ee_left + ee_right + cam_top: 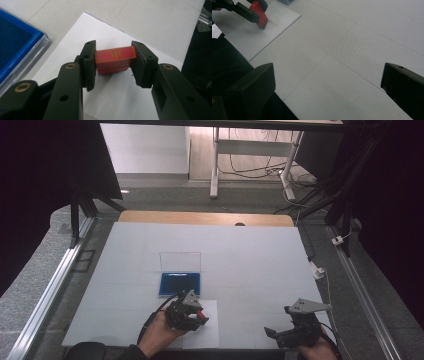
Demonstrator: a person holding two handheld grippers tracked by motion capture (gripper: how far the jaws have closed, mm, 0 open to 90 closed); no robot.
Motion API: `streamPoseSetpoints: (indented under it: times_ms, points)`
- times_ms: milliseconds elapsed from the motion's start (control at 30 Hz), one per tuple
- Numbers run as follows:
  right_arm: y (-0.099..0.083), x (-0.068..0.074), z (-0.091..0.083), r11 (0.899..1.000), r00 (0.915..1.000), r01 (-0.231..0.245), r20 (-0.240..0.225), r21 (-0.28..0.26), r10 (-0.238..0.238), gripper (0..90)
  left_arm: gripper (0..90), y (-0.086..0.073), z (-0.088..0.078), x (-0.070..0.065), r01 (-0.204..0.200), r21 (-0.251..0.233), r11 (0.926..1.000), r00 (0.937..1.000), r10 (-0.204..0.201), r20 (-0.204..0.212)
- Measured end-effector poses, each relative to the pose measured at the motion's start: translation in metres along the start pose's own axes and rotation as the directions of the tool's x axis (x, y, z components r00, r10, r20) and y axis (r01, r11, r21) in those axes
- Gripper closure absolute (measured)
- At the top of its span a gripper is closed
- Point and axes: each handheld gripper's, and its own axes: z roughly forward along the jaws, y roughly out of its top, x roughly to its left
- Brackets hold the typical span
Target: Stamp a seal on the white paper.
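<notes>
My left gripper (113,66) is shut on a red stamp block (115,60) with a gold character on its top face. The block's underside meets a white sheet of paper (120,100) near the table's front edge. In the high view the left gripper (200,317) and the stamp (201,314) are over the same sheet (207,330). Just beyond it lies an open blue ink pad case (179,283) with its clear lid (180,261) raised. My right gripper (272,334) is at the front right, open with nothing between its jaws. In the right gripper view the stamp (260,15) shows at the top left.
The white table cover (250,265) spreads around the paper. Its wooden far edge (205,218) borders grey floor. Metal rails (50,290) run down both sides. A white table frame and loose cables (260,167) stand beyond the table.
</notes>
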Motion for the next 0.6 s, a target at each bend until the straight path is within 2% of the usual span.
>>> streamPoseSetpoints:
  times_ms: [333,600]
  points:
    - [0.000,0.000,0.000,1.000,1.0000,0.001,0.000,0.001,-0.001,0.0,57.7,0.003,-0.007,0.000,-0.030,-0.010,0.9995,0.9994,0.030,-0.016]
    - [0.000,0.000,0.000,1.000,1.0000,0.002,0.000,0.001,-0.002,0.0,57.7,0.005,-0.013,0.004,-0.026,-0.026,0.9993,0.9993,0.025,-0.026]
